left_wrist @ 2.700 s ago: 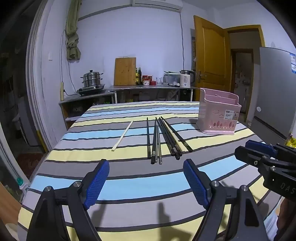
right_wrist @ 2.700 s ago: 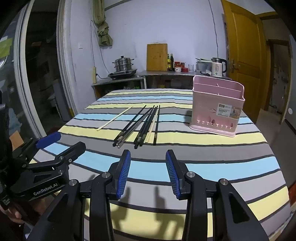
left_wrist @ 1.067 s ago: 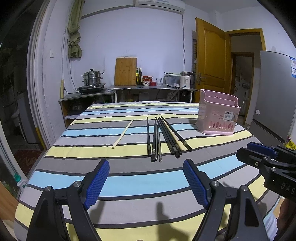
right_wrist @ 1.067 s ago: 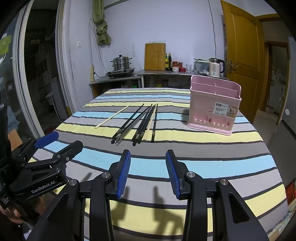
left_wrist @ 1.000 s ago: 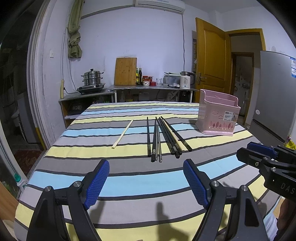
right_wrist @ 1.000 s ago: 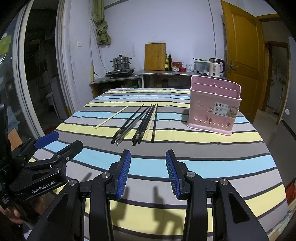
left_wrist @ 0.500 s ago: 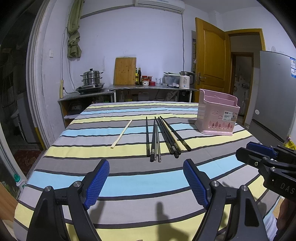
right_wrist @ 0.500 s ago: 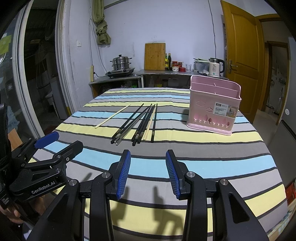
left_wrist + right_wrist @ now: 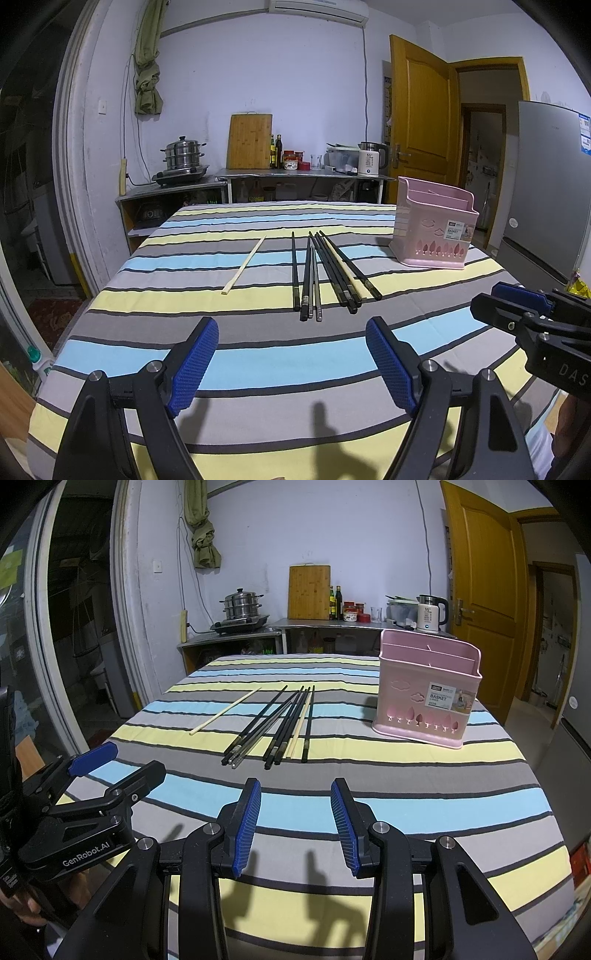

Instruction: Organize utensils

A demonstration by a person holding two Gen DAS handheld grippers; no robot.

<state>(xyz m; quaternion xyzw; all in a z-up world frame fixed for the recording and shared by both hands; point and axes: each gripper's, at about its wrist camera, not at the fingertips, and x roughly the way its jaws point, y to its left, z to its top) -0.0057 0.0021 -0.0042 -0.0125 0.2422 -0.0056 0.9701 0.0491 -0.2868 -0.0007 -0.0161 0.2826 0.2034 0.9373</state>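
Several black chopsticks (image 9: 325, 273) lie side by side on the striped tablecloth, with a pale one among them; they also show in the right wrist view (image 9: 280, 723). A single pale wooden chopstick (image 9: 243, 265) lies apart to their left, also in the right wrist view (image 9: 225, 710). A pink utensil basket (image 9: 434, 232) stands upright at the right, seen closer in the right wrist view (image 9: 424, 694). My left gripper (image 9: 291, 356) is wide open and empty, short of the chopsticks. My right gripper (image 9: 295, 818) is open and empty, near the table's front.
The striped table (image 9: 258, 347) ends near both grippers. Behind it, a counter holds a steamer pot (image 9: 183, 157), a cutting board (image 9: 249, 142), bottles and a kettle (image 9: 371, 162). A fridge (image 9: 546, 206) stands at the right, a wooden door (image 9: 480, 590) behind.
Both views have shifted very slightly; the basket sits a touch further left than 2.7 s ago. Nothing on the table has moved and both grippers remain open.
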